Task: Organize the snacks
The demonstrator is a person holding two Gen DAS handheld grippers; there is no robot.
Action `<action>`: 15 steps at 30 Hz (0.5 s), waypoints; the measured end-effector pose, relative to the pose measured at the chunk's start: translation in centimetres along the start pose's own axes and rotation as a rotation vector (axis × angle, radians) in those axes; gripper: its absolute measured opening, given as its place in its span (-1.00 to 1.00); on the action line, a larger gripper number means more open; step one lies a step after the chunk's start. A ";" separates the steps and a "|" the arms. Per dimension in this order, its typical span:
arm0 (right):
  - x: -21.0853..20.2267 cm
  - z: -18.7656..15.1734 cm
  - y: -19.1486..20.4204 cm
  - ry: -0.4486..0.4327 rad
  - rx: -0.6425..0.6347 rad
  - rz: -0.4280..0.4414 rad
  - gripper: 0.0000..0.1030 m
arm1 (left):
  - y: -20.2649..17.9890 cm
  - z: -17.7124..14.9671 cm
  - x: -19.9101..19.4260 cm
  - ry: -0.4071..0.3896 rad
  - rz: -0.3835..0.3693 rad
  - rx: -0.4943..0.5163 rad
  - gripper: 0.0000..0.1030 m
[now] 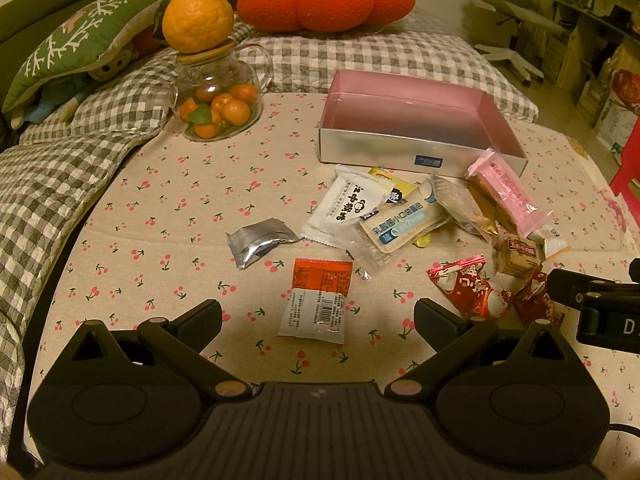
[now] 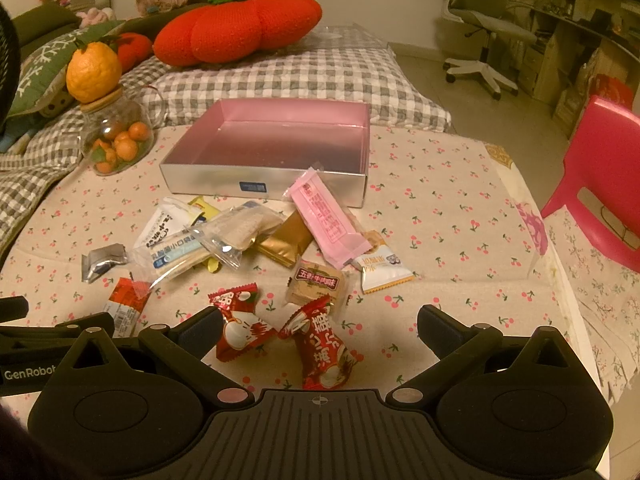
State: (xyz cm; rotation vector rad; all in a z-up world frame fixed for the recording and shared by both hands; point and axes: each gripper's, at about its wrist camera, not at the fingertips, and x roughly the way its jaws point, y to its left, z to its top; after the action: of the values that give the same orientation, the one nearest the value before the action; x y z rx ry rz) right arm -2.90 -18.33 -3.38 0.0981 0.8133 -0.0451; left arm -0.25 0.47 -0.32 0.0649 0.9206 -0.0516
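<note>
Several wrapped snacks lie scattered on the cherry-print cloth in front of an empty pink-lined silver box [image 1: 404,120] [image 2: 272,140]. My left gripper [image 1: 318,316] is open and empty, its jaws wide either side of an orange-and-white packet [image 1: 318,300]. My right gripper [image 2: 320,326] is open and empty, with two red candy packets [image 2: 240,324] [image 2: 322,344] between its jaws. A long pink packet [image 1: 506,188] [image 2: 326,220], a silver foil packet [image 1: 256,242] [image 2: 102,260] and a white packet [image 1: 346,204] lie in the pile.
A glass jar of small oranges [image 1: 218,100] [image 2: 116,140] with a big orange on its lid stands at the back left. Checked bedding [image 1: 48,184] and cushions lie behind. A pink chair [image 2: 604,176] stands off the table's right edge [image 2: 560,280].
</note>
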 end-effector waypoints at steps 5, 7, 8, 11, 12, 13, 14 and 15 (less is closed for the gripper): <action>0.2 -0.2 0.0 0.006 0.001 -0.003 1.00 | 0.1 0.0 0.0 0.001 0.002 0.000 0.99; 0.2 -0.2 0.1 0.013 -0.007 -0.007 1.00 | 0.2 0.1 0.1 0.002 -0.002 0.006 0.99; 0.2 -0.2 0.1 0.012 -0.012 -0.010 1.00 | 0.3 0.3 0.1 0.002 -0.004 0.009 0.99; 0.1 0.3 -0.1 0.015 -0.015 -0.002 1.00 | 0.6 0.9 0.2 -0.004 -0.015 0.011 0.99; 0.1 0.5 -0.2 0.022 -0.014 0.004 1.00 | 0.8 1.1 0.2 -0.008 -0.018 0.006 0.99; 0.2 0.7 -0.3 0.029 -0.012 0.010 1.00 | 0.9 1.4 0.2 -0.012 -0.021 0.001 0.99; 0.2 1.1 -0.5 0.038 -0.012 0.017 1.00 | 1.1 1.7 0.2 -0.019 -0.021 -0.004 0.99; 0.2 1.4 -0.6 0.047 -0.012 0.024 1.00 | 1.2 2.0 0.2 -0.024 -0.020 -0.005 0.99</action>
State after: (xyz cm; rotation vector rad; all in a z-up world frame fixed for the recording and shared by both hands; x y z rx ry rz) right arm -1.75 -19.08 -2.60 0.0973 0.8592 -0.0155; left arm 1.55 1.50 0.73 0.0509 0.8978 -0.0685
